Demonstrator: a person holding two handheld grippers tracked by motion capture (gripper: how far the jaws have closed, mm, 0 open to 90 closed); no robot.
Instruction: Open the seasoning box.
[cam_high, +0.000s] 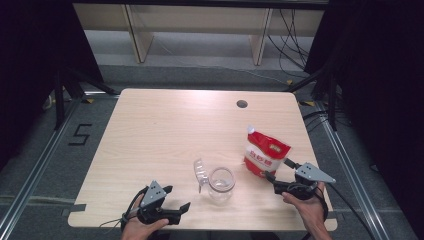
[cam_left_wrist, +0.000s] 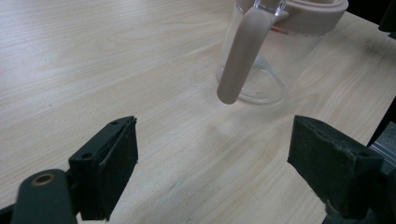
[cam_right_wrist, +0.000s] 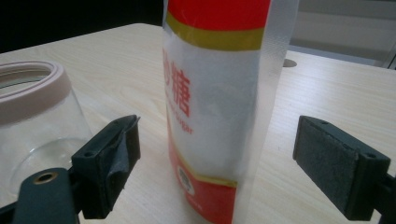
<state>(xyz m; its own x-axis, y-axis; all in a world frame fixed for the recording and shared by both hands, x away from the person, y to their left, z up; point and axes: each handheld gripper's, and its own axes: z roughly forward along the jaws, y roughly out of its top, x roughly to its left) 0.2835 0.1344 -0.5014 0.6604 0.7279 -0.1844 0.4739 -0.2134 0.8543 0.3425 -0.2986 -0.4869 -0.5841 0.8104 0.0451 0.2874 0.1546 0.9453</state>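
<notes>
A red and white bag of sugar stands upright on the table's right side. In the right gripper view the bag rises between my right gripper's jaws, with a gap on each side; the pads do not touch it. From above, the right gripper sits just right of and below the bag, open. A clear glass jar with a pale rim stands at the centre front, its clear lid swung open to the left. My left gripper rests open at the front left, the jar a little ahead of it.
The wooden table has a round cable hole near its far edge. Both hands are close to the front edge. The jar stands just left of the bag in the right gripper view. Shelving and cables lie beyond the table.
</notes>
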